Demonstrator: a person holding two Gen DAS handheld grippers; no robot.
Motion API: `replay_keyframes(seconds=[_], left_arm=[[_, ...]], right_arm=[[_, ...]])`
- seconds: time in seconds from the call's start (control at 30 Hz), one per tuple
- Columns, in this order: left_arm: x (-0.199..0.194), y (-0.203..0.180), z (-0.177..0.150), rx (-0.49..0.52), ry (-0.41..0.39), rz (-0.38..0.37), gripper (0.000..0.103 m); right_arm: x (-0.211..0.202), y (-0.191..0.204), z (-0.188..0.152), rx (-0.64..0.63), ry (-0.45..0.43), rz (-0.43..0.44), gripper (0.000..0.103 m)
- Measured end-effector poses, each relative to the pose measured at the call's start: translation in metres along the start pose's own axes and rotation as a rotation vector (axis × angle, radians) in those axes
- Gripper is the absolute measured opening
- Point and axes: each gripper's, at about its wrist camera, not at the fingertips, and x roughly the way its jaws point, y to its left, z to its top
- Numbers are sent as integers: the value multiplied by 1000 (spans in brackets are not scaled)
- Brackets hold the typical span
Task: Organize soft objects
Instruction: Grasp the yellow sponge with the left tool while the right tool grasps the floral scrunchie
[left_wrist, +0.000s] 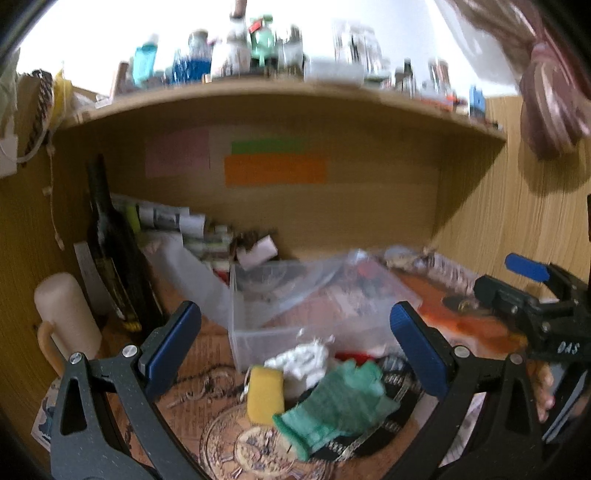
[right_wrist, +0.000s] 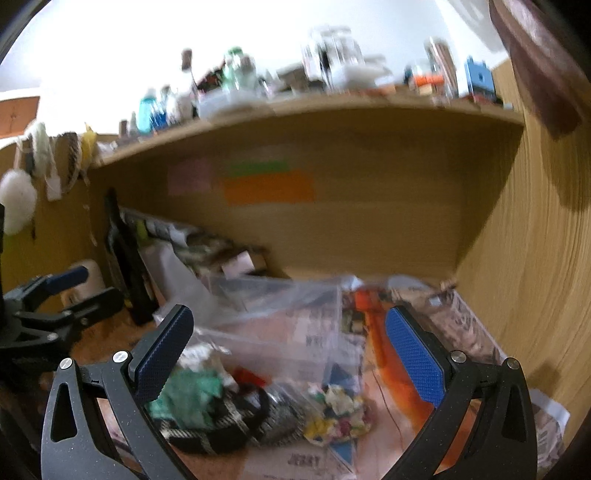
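Both grippers stand open and empty. Left gripper (left_wrist: 295, 347) hovers above the green glove (left_wrist: 336, 402), which lies on the desk just below and between its fingers, long axis running lower-left to upper-right, beside the yellow sponge (left_wrist: 264, 395). Right gripper (right_wrist: 290, 354) sees the glove low and left, farther off. Left appears nearer; clear bin (left_wrist: 258, 332) sits just behind.

Clear bin (left_wrist: 258, 332) and bottle (left_wrist: 110, 251) crowd the back (overhead shelf (left_wrist: 280, 99) caps height).
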Motion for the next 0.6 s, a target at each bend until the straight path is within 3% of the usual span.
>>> replay_keyframes(seconds=[0.2,0.23,0.3,0.37,0.6], left_arm=[[23,15,-31,-18,124,10,103],[26,18,-36,-23,140,15,100],[31,23,-40,-36,174,21,86],[39,31,-45,-65,215,17,83],[62,41,-52,-95,268,20,72]], right_arm=[[27,-14,-31,14,147,-10,103],[30,-17,-36,22,166,-11,103],[35,-22,-45,39,200,-6,103],[36,-28,-51,51,221,-14,103],[54,-52,-62,70,313,-63,78]])
